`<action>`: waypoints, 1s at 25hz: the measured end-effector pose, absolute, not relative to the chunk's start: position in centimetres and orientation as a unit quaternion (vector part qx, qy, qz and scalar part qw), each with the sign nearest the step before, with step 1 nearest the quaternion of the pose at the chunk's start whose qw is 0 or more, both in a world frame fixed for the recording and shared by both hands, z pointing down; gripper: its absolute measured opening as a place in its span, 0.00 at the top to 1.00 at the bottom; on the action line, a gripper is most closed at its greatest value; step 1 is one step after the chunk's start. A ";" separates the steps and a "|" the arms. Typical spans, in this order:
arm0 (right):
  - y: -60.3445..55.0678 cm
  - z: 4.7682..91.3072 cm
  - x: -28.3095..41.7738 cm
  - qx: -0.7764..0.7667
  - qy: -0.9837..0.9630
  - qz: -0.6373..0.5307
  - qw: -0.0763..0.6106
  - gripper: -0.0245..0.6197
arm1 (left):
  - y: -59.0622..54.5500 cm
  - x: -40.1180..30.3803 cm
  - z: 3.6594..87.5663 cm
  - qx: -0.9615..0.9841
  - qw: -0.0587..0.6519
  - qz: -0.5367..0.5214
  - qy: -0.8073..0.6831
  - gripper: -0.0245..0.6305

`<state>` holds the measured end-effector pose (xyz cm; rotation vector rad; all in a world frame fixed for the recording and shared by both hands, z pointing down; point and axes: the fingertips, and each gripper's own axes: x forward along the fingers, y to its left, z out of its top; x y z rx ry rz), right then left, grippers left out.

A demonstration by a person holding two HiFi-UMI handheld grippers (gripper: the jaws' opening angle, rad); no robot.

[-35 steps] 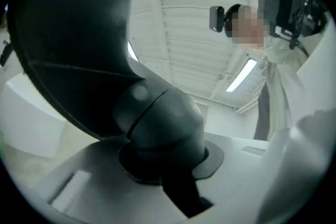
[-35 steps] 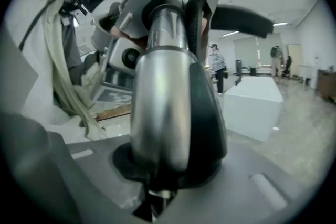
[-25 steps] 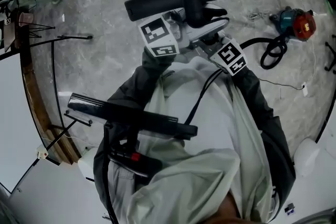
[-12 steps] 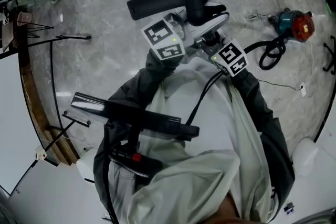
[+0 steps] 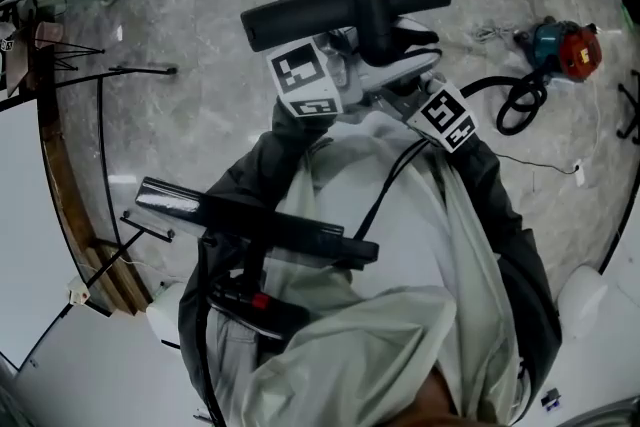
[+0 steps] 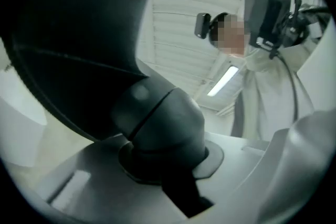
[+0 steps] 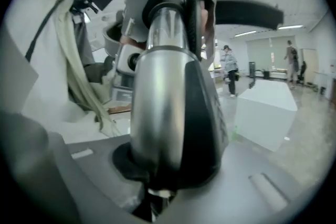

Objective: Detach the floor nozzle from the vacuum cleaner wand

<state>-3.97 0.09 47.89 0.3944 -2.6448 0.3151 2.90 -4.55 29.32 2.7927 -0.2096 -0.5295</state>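
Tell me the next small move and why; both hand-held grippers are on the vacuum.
Probably pull the two parts apart, straight along the wand. The left hand-held gripper is shut on the nozzle at its black neck, the right hand-held gripper is shut on the silver wand, and the joint is not yet separated.

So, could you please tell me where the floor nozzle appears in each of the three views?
Head view: the floor nozzle is the black bar across the top centre.
Left gripper view: the floor nozzle fills the upper left, its neck between the jaws.
Right gripper view: the floor nozzle is the dark bar at upper right, behind the silver wand.
Shared landmark: the person's pale coat.
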 end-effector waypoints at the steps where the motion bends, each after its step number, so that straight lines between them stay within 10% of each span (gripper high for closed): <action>1: 1.2 47.7 -4.0 0.104 -0.963 0.114 0.221 0.83 | -3.1 3.0 28.9 0.972 0.132 -0.192 -0.026 0.85; 15: -1.7 49.7 -3.3 0.264 -0.921 0.138 0.252 0.83 | -8.7 1.8 32.4 0.927 0.219 -0.150 -0.263 0.85; 25: 3.0 47.4 -3.5 0.076 -0.965 0.111 0.225 0.83 | -0.7 3.4 28.7 0.972 0.121 -0.200 0.028 0.85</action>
